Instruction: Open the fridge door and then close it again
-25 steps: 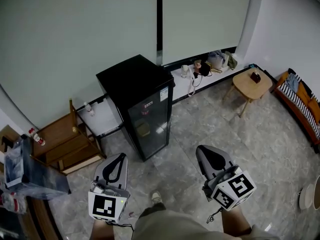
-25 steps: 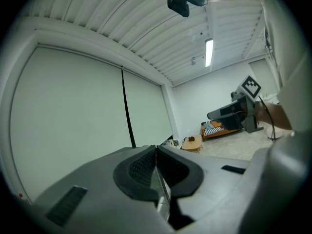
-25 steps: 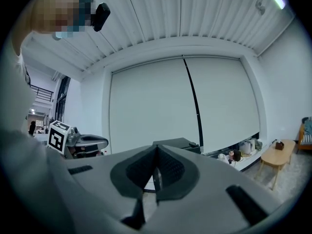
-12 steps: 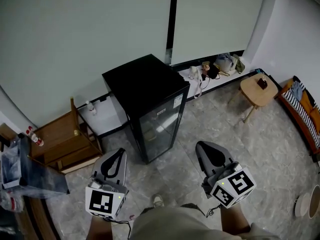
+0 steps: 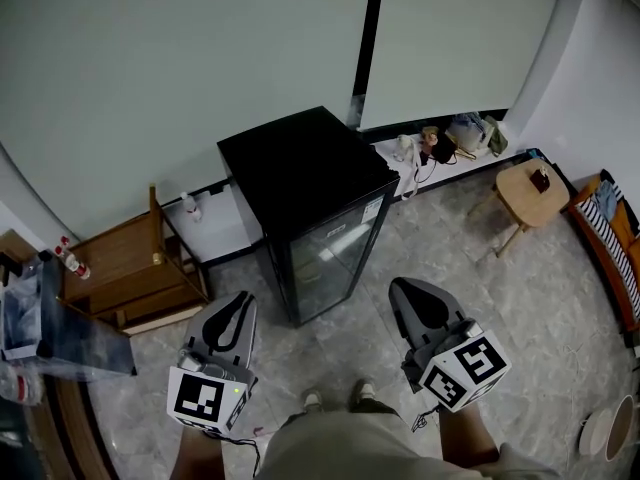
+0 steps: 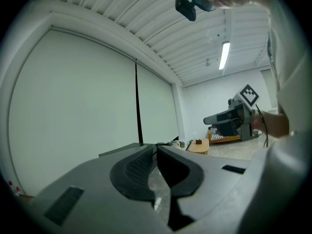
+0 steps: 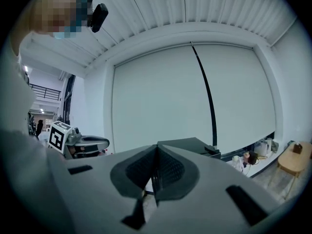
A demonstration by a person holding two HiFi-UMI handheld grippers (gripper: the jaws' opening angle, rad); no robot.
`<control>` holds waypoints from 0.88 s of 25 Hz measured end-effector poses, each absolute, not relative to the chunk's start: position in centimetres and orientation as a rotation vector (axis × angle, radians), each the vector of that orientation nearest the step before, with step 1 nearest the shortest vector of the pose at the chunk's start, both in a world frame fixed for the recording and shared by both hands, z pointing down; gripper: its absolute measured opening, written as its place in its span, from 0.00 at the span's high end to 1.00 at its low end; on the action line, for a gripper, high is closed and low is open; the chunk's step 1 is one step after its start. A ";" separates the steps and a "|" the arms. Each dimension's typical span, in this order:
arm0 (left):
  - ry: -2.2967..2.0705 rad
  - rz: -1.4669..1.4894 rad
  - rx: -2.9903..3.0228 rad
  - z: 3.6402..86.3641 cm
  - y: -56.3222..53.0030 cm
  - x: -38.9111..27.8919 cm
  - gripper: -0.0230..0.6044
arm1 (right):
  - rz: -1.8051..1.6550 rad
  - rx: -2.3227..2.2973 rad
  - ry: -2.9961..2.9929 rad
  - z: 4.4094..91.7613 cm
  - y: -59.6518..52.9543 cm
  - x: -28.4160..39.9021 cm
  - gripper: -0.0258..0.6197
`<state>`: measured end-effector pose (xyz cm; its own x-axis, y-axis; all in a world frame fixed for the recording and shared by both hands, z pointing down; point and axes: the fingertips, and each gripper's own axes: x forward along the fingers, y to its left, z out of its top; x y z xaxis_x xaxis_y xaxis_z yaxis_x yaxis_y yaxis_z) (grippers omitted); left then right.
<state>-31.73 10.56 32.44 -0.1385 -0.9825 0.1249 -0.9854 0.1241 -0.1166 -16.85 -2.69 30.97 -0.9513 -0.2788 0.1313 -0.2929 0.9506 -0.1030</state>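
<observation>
From above, the head view shows the person's shoes (image 5: pixel 313 400) on the marbled floor (image 5: pixel 560 298), with the left hand-held gripper (image 5: pixel 238 308) and the right hand-held gripper (image 5: pixel 405 293) held out side by side, well apart from each other; both are clenched with nothing in them, and neither touches anything; the left gripper view shows its ribbed pads (image 6: pixel 139 167) pressed together, and the right gripper view shows the same; each gripper view also catches the other tool out to the side, the right hand-held gripper (image 6: pixel 229 121) with its marker cube in one and the left hand-held gripper (image 7: pixel 83 143) in the other, plus a slatted ceiling and a strip light (image 6: pixel 224 55) that the head view lacks; ahead of both tools, between their lines and near but clear of the tips, stands the black fridge (image 5: pixel 310 178); only the head view shows its glass door (image 5: pixel 335 258) sitting flush with the cabinet; the gripper views give just its dark top (image 7: pixel 187 143) beyond the jaws; a wooden shelf (image 5: pixel 120 268) stands beside it on the left, a round wooden surface (image 5: pixel 530 190) further off on the right.
</observation>
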 end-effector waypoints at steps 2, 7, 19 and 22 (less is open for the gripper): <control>-2.349 0.245 2.035 32.5 9.9 -31.9 0.95 | 0.187 0.417 -2.990 31.1 -3.5 -17.2 0.97; -2.363 0.177 1.983 32.8 8.5 -32.5 0.91 | 0.196 0.358 -2.988 31.5 -5.6 -18.0 0.97; -2.342 0.186 1.987 34.3 2.7 -34.7 0.70 | 0.339 0.182 -2.990 33.3 -9.3 -21.1 0.97; -2.312 0.189 1.997 35.2 1.4 -35.7 0.67 | 0.349 0.145 -2.984 33.9 -9.7 -22.2 0.97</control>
<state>-35.75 1.37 35.24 -0.1470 -0.9791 0.1409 -0.9889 0.1426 -0.0406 -22.24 -9.66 33.94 -0.9865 -0.0798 0.1431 -0.1107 0.9686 -0.2226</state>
